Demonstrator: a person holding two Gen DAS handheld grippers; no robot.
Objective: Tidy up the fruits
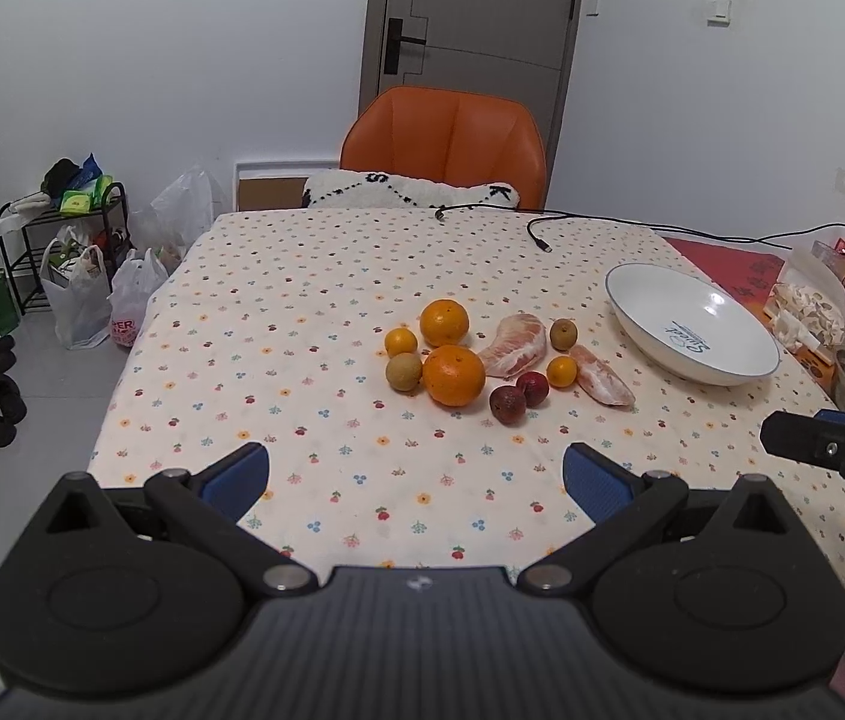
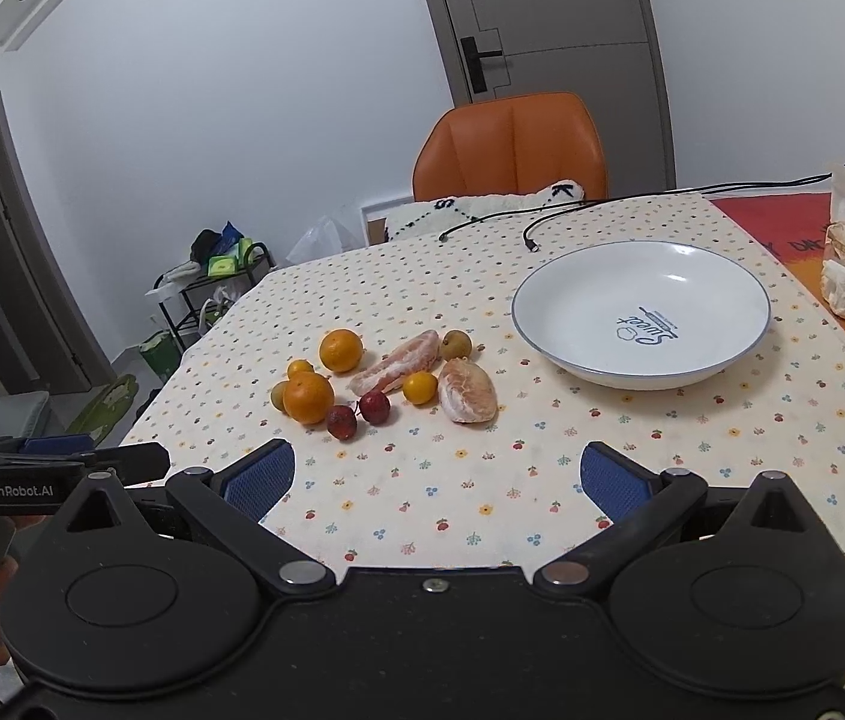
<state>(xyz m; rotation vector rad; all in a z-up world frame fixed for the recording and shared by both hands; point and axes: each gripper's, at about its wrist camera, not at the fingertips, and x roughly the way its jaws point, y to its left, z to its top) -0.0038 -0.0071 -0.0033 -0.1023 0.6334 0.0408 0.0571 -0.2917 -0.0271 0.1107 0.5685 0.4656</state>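
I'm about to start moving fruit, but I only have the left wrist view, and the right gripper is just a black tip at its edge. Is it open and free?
Observer: Yes. In the right wrist view the right gripper stands open, with nothing between its blue pads.
Operator: What lies straight ahead of it?
Observer: Bare tablecloth first. Then comes the peeled citrus segment, the nearest fruit, well clear of the pads.
Operator: Is anything hidden on the dish's near side?
Observer: No. The white dish shows its whole inside there, with only printed lettering and no fruit.
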